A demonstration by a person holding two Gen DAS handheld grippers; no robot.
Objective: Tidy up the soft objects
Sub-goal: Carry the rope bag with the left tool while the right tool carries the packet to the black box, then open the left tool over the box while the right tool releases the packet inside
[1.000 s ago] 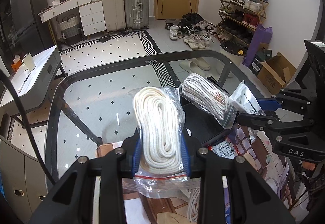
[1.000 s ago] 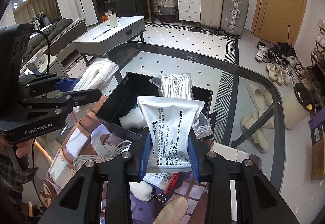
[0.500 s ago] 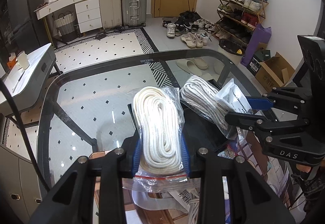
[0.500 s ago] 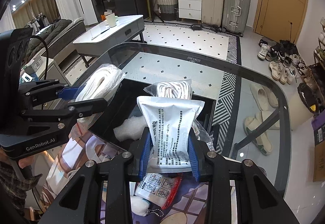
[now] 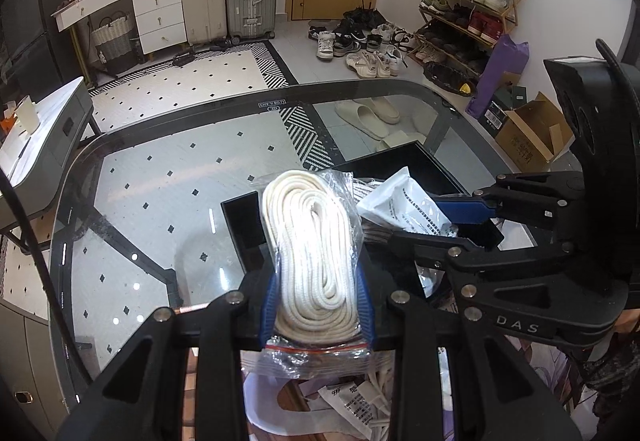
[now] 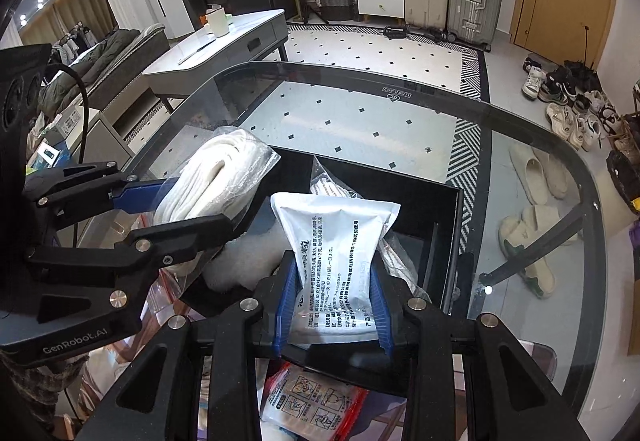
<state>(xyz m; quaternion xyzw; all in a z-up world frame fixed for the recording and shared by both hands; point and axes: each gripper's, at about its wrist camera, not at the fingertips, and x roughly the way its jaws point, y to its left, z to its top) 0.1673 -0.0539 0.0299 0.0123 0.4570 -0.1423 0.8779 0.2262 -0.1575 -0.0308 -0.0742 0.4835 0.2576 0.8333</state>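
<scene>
The left hand-held gripper (image 5: 318,293) pinches a clear bag of white rope (image 5: 312,237) between its blue pads; the right hand-held gripper (image 6: 334,303) pinches a white printed packet (image 6: 336,241). Over the last second, both have come forward and down, so the 2 loads now hang over the black box (image 6: 432,197) on the glass counter (image 6: 360,113) instead of short of it. Dropping them in looks close. Another rope bag (image 6: 332,185) already lies inside.
</scene>
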